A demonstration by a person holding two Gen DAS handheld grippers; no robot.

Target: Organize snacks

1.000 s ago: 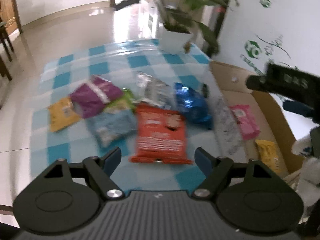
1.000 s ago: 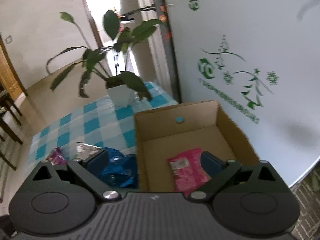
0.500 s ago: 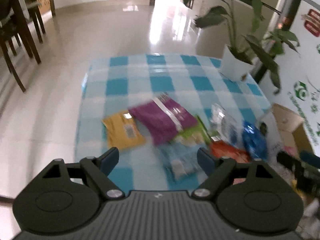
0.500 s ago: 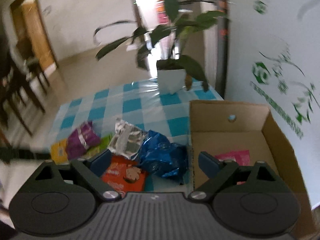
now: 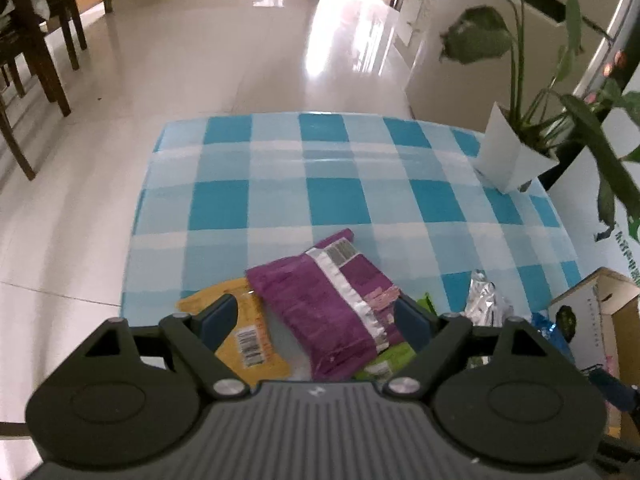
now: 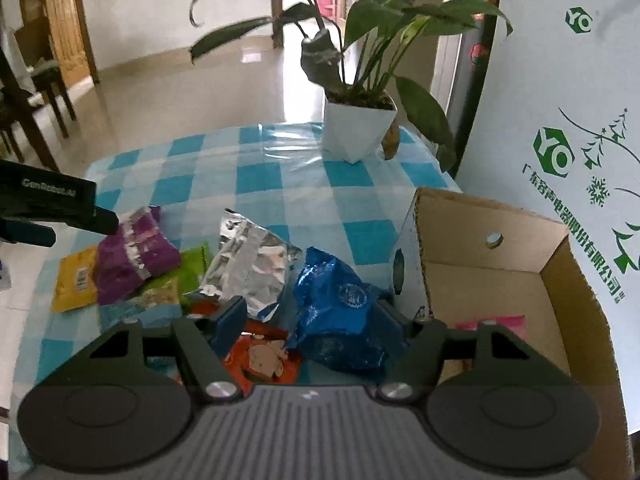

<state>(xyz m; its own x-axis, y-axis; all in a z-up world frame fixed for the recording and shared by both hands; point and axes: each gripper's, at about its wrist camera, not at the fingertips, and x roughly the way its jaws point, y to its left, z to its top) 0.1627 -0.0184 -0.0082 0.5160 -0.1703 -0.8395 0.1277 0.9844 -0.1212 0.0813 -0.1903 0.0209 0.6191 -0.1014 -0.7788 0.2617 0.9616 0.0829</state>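
Both jaws stand wide and empty: the left gripper (image 5: 316,320) frames the purple snack bag (image 5: 328,312), the right gripper (image 6: 310,318) the blue foil bag (image 6: 340,316) beside the cardboard box (image 6: 556,280). The purple bag overlaps the yellow packet (image 5: 248,340), so a pinch could catch both. The box's contents are mostly hidden; only a pink packet (image 6: 492,322) peeks out.

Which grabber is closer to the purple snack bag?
Left. The left gripper hangs right over the purple bag, open with nothing in it. The right gripper, open too, is farther off, over the blue bag by the cardboard box.
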